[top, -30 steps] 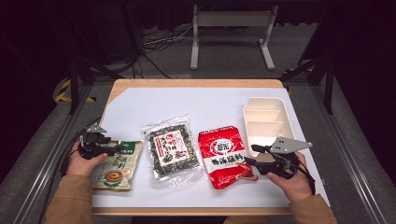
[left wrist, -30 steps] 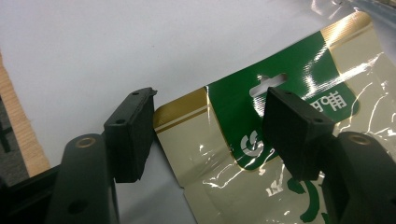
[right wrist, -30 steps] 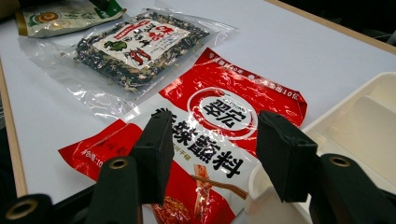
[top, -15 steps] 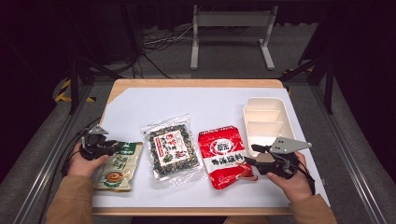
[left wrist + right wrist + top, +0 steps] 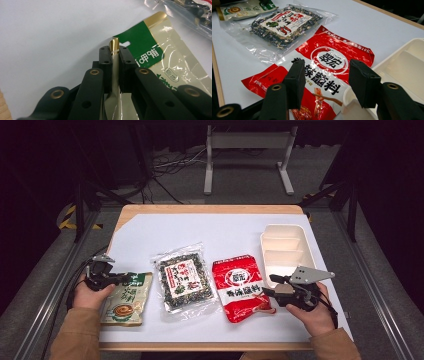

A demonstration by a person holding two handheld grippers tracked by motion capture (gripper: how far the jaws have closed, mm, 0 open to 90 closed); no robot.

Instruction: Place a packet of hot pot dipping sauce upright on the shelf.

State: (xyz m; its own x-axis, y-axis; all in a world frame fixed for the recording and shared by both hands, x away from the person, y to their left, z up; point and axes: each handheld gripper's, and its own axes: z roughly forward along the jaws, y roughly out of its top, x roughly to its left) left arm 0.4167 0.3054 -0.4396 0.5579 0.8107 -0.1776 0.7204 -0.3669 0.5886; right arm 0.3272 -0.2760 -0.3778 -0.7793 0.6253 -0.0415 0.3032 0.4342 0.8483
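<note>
Far left on the table [image 5: 235,227]: left claw [image 5: 114,53], jaws just closed, clamped on the top corner of the green packet [image 5: 150,57], corner folded up between the pads. Then seaweed bag [image 5: 184,281]. Right: red packet [image 5: 329,62] beneath the released right claw [image 5: 325,75], beside the white tray [image 5: 282,245].

Glossy crinkled plastic film forms the green sachet [image 5: 160,57], the clear seaweed bag [image 5: 184,282] and the red packet [image 5: 324,75], beside a smooth matt plastic tray [image 5: 283,245], on matt white sheet [image 5: 215,232] over a wood-edged table [image 5: 210,209].
</note>
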